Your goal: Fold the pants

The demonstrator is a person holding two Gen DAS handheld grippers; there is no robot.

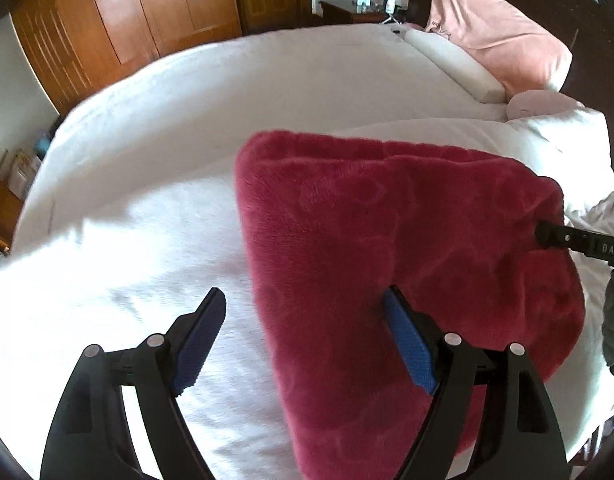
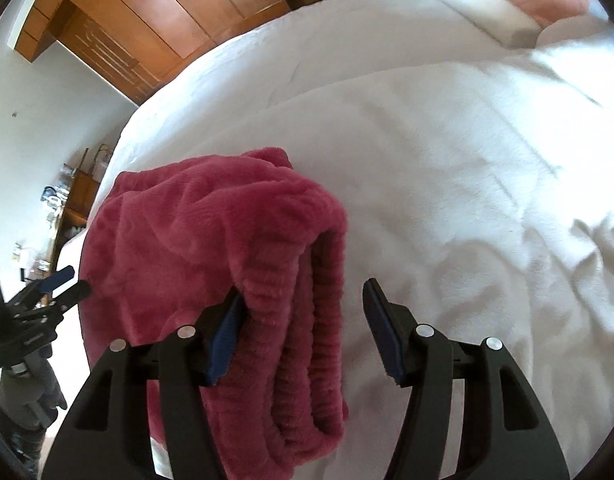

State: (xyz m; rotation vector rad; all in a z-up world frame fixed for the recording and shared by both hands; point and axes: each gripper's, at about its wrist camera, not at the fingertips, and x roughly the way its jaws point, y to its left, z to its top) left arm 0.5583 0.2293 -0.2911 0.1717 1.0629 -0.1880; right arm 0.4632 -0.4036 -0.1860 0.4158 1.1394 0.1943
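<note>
The dark red fleece pants (image 1: 407, 240) lie folded into a thick bundle on the white bed (image 1: 187, 128). My left gripper (image 1: 303, 304) is open, its jaws wide apart over the bundle's left edge, one finger (image 1: 407, 340) above the fabric. My right gripper (image 2: 303, 300) is open too, straddling the ribbed waistband end of the pants (image 2: 227, 248). The right gripper's tip (image 1: 555, 236) shows at the bundle's right edge in the left wrist view. The left gripper (image 2: 63, 284) shows at far left in the right wrist view.
A pink pillow (image 1: 503, 36) and a white bolster (image 1: 451, 64) lie at the head of the bed. A wooden wardrobe (image 1: 119, 20) stands beyond the far side. A rumpled white duvet (image 2: 487, 200) covers the bed's right part.
</note>
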